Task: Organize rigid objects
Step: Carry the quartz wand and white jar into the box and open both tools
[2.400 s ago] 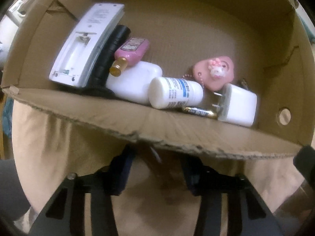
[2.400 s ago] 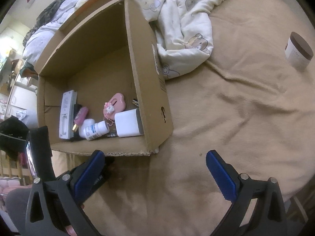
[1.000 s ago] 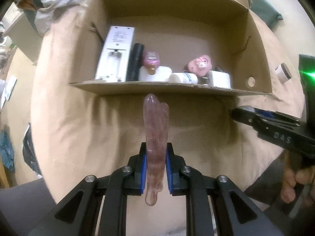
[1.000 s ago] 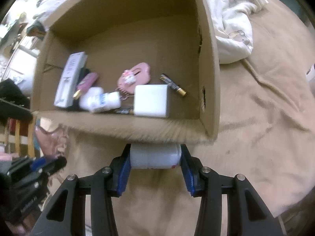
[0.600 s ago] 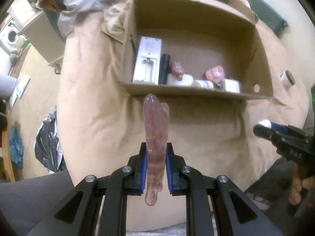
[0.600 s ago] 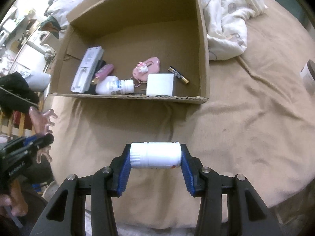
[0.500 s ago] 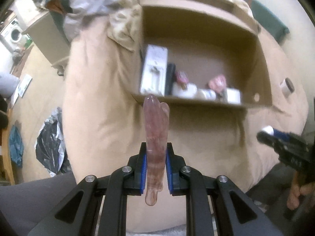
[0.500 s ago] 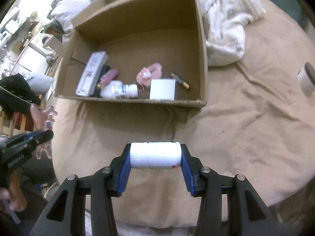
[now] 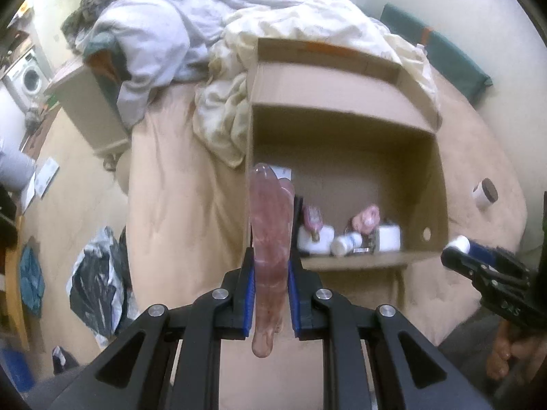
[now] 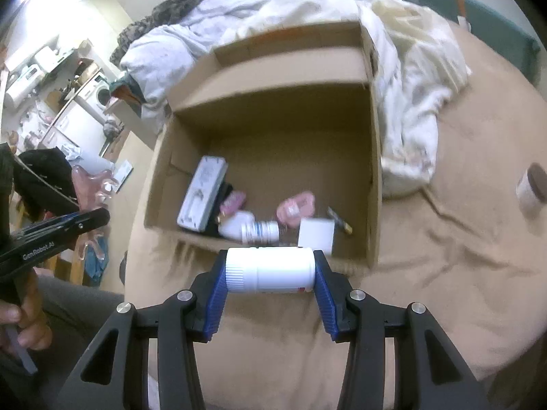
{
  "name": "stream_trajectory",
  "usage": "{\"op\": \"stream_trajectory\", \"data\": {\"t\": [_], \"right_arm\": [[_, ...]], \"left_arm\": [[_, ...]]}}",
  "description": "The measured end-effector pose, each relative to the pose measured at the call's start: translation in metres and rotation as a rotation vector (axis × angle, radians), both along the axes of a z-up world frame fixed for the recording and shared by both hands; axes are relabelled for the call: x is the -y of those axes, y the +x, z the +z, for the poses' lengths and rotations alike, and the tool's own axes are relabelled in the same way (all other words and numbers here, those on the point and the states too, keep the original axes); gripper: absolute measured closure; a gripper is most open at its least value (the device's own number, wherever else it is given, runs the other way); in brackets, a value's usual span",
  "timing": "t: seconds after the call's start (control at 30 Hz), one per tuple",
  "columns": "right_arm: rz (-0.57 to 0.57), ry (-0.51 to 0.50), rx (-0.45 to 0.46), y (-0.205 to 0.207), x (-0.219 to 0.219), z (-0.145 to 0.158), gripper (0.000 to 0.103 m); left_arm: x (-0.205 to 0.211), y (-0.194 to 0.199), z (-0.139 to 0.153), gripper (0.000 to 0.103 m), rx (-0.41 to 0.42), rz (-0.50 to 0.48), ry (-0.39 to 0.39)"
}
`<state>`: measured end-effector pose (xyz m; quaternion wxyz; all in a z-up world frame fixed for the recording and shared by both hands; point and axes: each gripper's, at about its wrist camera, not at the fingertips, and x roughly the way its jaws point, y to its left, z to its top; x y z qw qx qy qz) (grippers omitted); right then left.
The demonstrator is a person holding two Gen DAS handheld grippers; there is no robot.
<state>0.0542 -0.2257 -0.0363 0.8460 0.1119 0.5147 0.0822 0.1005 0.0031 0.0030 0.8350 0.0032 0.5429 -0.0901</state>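
Half the remote [image 9: 282,173] hides behind pink stone [image 9: 270,239].

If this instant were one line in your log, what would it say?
left gripper: shut on pink stone tool | right gripper: shut on white bottle | both above bed, short of cardboard box

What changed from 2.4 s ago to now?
Both grippers were empty then. Now the left gripper is shut on a pink stone scraper and the right gripper on a white bottle. Both have pulled back and up from the cardboard box, which now looks smaller. The box contents and the brown-lidded jar on the blanket stayed put.
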Motion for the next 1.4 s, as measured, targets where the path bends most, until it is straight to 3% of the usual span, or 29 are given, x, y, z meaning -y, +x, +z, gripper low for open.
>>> {"op": "stream_trajectory", "data": {"t": [0.2, 0.37, 0.6, 0.8, 1.07, 1.33, 1.37, 1.4], "right_arm": [[-0.001, -0.029, 0.036, 0.044, 0.006, 0.013, 0.054], [-0.008, -0.054, 0.029, 0.077, 0.012, -0.006, 0.054], [0.003, -0.005, -0.063, 0.084, 0.007, -0.045, 0.054], [0.061, -0.082, -0.088, 0.082, -0.006, -0.062, 0.054], [0.065, -0.106, -0.118, 0.084, -0.007, -0.067, 0.054], [0.039, -0.019, -0.122, 0.084, 0.002, -0.063, 0.053], [0.036, -0.013, -0.123, 0.084, 0.002, -0.063, 0.049], [0.032, -0.017, -0.12, 0.084, 0.002, -0.062, 0.039]], "left_arm": [[0.021, 0.032, -0.005, 0.088, 0.007, -0.018, -0.005], [0.041, 0.058, -0.025, 0.088, -0.011, -0.035, 0.001], [0.065, 0.076, -0.074, 0.088, -0.068, -0.076, 0.075], [0.075, 0.078, -0.103, 0.088, -0.1, -0.081, 0.11], [0.075, 0.076, -0.115, 0.088, -0.101, -0.088, 0.167], [0.072, 0.077, -0.117, 0.088, -0.127, -0.065, 0.169], [0.072, 0.079, -0.117, 0.088, -0.135, -0.063, 0.159], [0.072, 0.079, -0.116, 0.088, -0.135, -0.059, 0.159]]}}
